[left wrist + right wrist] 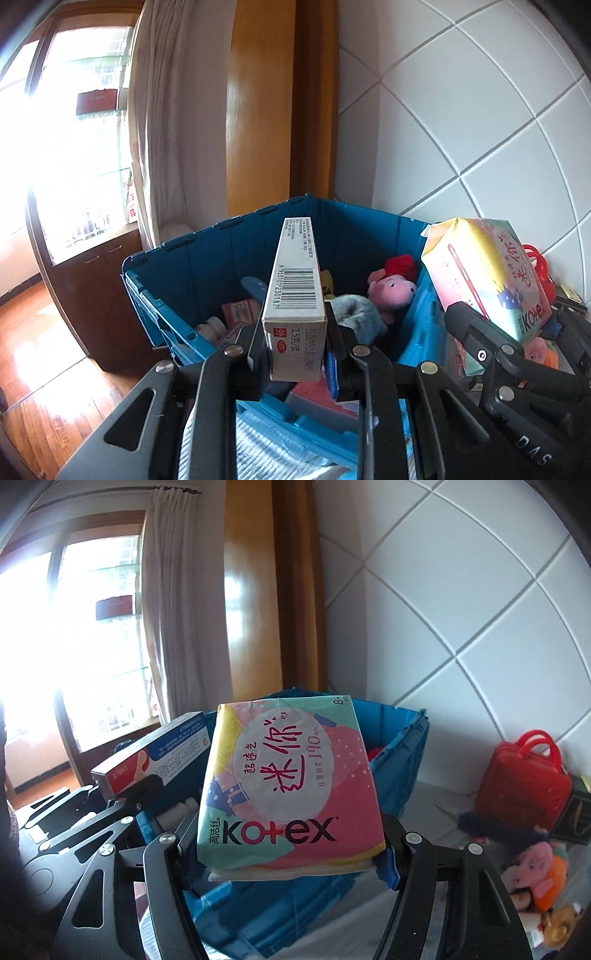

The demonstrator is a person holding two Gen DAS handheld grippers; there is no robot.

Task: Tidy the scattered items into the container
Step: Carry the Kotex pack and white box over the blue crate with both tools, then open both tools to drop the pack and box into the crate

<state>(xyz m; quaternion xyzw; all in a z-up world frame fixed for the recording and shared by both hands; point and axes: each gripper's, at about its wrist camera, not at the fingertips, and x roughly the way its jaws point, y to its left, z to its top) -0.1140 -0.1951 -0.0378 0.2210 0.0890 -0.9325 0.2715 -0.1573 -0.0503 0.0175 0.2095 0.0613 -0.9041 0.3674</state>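
Transport step, both loads at the blue plastic folding crate (pixel 207 258). The left tongs (pixel 295 343) were clenched on a long white cardboard box (pixel 295 295) above its interior; the right tongs (pixel 291 849) gripped a pastel soft-pack of pads (pixel 288 790) at its near rim. Next, by judgement: advance over the opening, then release.

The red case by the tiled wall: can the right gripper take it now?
Probably not yet. The right gripper is shut on the Kotex pack, so it is occupied; the red case stands off to its right.
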